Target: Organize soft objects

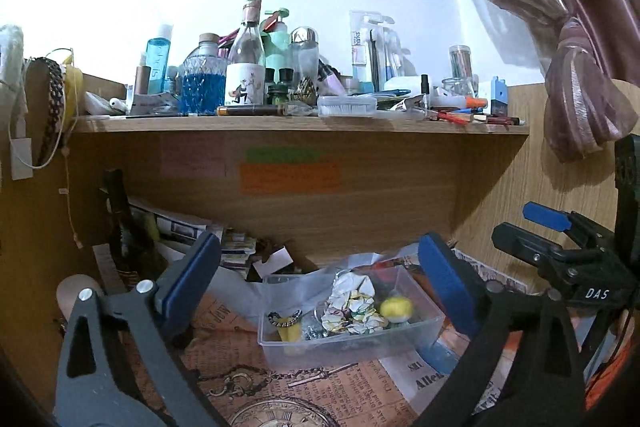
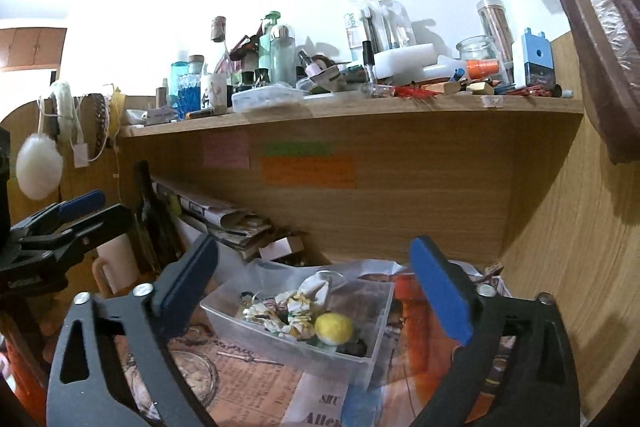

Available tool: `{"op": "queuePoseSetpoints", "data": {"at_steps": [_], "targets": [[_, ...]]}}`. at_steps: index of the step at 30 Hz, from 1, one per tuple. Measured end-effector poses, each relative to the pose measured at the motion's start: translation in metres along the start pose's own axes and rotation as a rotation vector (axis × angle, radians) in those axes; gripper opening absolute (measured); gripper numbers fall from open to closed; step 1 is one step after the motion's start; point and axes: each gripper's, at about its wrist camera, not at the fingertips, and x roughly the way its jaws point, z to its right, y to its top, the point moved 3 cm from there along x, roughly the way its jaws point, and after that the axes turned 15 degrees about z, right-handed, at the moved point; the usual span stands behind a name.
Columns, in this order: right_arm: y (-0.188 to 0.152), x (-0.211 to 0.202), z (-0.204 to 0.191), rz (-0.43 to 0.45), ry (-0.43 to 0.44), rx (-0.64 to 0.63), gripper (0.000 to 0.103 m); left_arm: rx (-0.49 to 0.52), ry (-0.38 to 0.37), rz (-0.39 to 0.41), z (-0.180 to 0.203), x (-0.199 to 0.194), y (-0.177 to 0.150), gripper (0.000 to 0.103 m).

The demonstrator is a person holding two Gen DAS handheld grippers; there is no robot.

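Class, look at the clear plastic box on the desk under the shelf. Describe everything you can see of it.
The box is a shallow rectangular tub of clear, slightly frosted plastic, open-topped, no lid visible. It sits upright on newspaper-print paper under the shelf, with crumpled clear plastic behind it. Inside lie a white patterned scrunchie, a yellow ball beside it, and a dark beaded band over something yellow. Both grippers hang open near it, not touching.

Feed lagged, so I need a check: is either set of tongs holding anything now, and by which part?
Nothing is held. The left tongs and right tongs both gape open above the clear plastic box containing the patterned fabric scrunchie and yellow felt ball.
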Motion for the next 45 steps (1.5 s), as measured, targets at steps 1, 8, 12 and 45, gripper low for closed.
{"op": "queuePoseSetpoints", "data": {"at_steps": [1, 8, 12, 45], "targets": [[0.0, -0.002, 0.0, 0.004, -0.003, 0.001, 0.103, 0.0, 0.002, -0.001, 0.0, -0.001, 0.0, 0.103], [0.0, -0.009, -0.005, 0.004, -0.003, -0.003, 0.103, -0.014, -0.001, -0.02, 0.0, -0.005, -0.005, 0.103], [0.0, -0.011, -0.005, 0.004, 0.0, 0.0, 0.103, -0.001, 0.007, -0.018, 0.001, -0.006, -0.006, 0.103], [-0.001, -0.01, -0.008, 0.001, 0.011, 0.001, 0.103, -0.003, -0.003, -0.032, 0.001, -0.005, -0.011, 0.103]]}}
